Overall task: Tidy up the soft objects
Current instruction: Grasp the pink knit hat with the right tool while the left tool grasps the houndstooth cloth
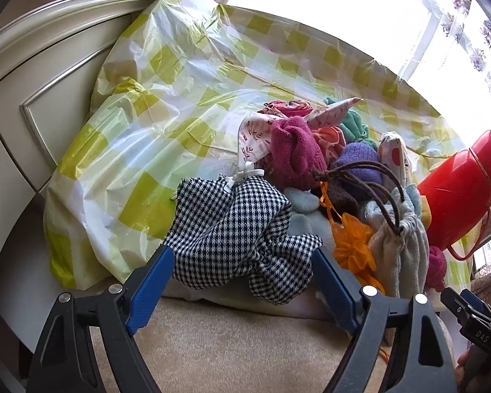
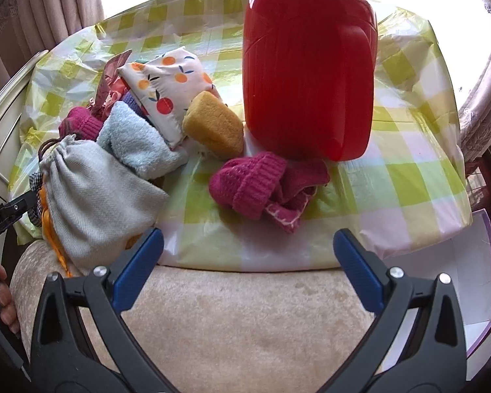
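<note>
Two grippers face a heap of soft things on the desk under a yellow-and-white checked plastic cover [image 1: 186, 75]. Low in the left wrist frame, the left gripper [image 1: 242, 262] has its blue fingers [image 1: 154, 268] spread around a black-and-white houndstooth fabric piece [image 1: 242, 226], flanking it without a clear pinch. The right gripper [image 2: 248, 245] hangs spread and empty, low centre in its frame, before a magenta knitted garment [image 2: 262, 183] lying against a tall red plastic container [image 2: 311, 75]. A grey drawstring pouch [image 2: 95, 196] sits at left. Sorting looks barely begun; next, the left fingers likely need to squeeze the houndstooth cloth and lift it clear.
</note>
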`<state>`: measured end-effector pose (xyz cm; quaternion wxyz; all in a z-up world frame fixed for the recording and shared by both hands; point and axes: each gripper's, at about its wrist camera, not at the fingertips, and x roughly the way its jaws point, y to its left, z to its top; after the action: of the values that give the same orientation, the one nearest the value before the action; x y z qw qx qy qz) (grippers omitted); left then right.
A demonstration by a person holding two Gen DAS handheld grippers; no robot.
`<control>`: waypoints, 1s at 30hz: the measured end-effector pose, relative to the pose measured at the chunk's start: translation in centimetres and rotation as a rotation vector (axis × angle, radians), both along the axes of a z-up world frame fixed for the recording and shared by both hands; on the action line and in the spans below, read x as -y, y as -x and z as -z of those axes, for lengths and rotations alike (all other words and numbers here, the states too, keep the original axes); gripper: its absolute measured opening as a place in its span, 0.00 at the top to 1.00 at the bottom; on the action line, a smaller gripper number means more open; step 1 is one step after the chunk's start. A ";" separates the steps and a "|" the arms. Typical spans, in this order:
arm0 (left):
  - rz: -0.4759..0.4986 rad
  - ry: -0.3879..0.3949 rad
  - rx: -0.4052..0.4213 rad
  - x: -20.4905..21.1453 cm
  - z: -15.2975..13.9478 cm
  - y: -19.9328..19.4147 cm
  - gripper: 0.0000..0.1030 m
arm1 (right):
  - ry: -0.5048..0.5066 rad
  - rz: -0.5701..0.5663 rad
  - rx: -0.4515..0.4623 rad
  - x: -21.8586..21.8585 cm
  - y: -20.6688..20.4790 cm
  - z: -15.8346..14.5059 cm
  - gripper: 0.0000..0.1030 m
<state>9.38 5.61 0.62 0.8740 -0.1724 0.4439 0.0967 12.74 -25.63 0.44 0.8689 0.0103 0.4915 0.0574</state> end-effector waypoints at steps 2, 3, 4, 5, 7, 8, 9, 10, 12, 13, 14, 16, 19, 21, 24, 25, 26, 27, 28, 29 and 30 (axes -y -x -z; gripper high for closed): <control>0.002 0.034 -0.042 -0.5 1.0 -1.4 0.16 | 0.009 0.014 -0.006 0.2 -1.3 0.1 0.00; 0.002 0.050 -0.058 -0.6 1.4 -2.0 0.16 | 0.009 0.018 -0.012 0.4 -2.0 0.3 0.00; 0.006 0.061 -0.071 -0.6 1.8 -2.3 0.19 | 0.007 0.023 -0.021 0.4 -2.6 0.5 0.01; 0.009 0.070 -0.079 -0.6 2.2 -2.5 0.24 | 0.015 0.025 -0.013 0.3 -3.1 0.7 0.01; 0.012 0.081 -0.098 -0.6 2.8 -2.8 0.40 | 0.003 0.031 -0.024 0.2 -3.7 1.1 0.10; 0.017 0.089 -0.095 -0.7 2.9 -3.0 0.42 | -0.012 0.033 -0.034 0.2 -4.1 1.4 0.13; 0.020 0.094 -0.093 -0.7 3.0 -3.0 0.46 | -0.022 0.035 -0.047 0.2 -4.5 1.8 0.19; 0.022 0.097 -0.093 -0.7 3.1 -2.9 0.51 | -0.031 0.043 -0.064 0.3 -4.8 2.1 0.26; 0.022 0.087 -0.091 -0.5 3.1 -2.7 0.62 | -0.066 0.052 -0.085 0.6 -5.2 2.7 0.41; 0.019 0.081 -0.088 -0.4 3.0 -2.6 0.67 | -0.086 0.047 -0.089 0.7 -5.2 2.9 0.54; 0.016 0.078 -0.082 -0.4 2.9 -2.4 0.69 | -0.100 0.046 -0.087 0.8 -4.9 2.9 0.57; 0.003 0.082 -0.068 -0.6 2.7 -1.9 0.73 | -0.086 0.073 -0.073 1.3 -3.9 2.6 0.61; -0.017 0.083 -0.031 -0.8 1.9 -0.7 0.74 | -0.141 0.124 -0.045 2.8 -3.5 2.2 0.63; -0.031 0.078 -0.009 -0.8 1.4 0.1 0.74 | -0.127 0.150 -0.018 3.9 -2.2 1.6 0.64; -0.047 0.056 0.021 -0.6 0.5 1.2 0.74 | -0.122 0.156 -0.002 4.8 -0.5 1.0 0.64; -0.048 0.049 0.033 -0.5 0.2 1.6 0.74 | -0.121 0.160 0.001 5.2 0.0 0.8 0.64; -0.049 0.041 0.047 -0.3 -0.2 2.0 0.74 | -0.114 0.163 0.005 5.5 0.6 0.7 0.64; -0.051 0.031 0.061 -0.1 -0.6 2.5 0.74 | -0.114 0.164 0.005 5.7 0.9 0.7 0.64; -0.049 0.022 0.074 0.2 -0.9 2.8 0.74 | -0.113 0.165 0.004 6.3 1.6 0.6 0.64; -0.043 0.014 0.087 0.7 -1.3 3.1 0.74 | -0.112 0.169 0.004 6.5 2.0 0.6 0.64; -0.034 0.006 0.101 1.1 -1.8 3.4 0.74 | -0.112 0.173 0.007 7.0 2.4 0.5 0.64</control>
<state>5.95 4.50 2.38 0.8930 -0.1873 0.3965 0.1010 10.37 -32.58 -0.08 0.8705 0.1009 0.4817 0.0093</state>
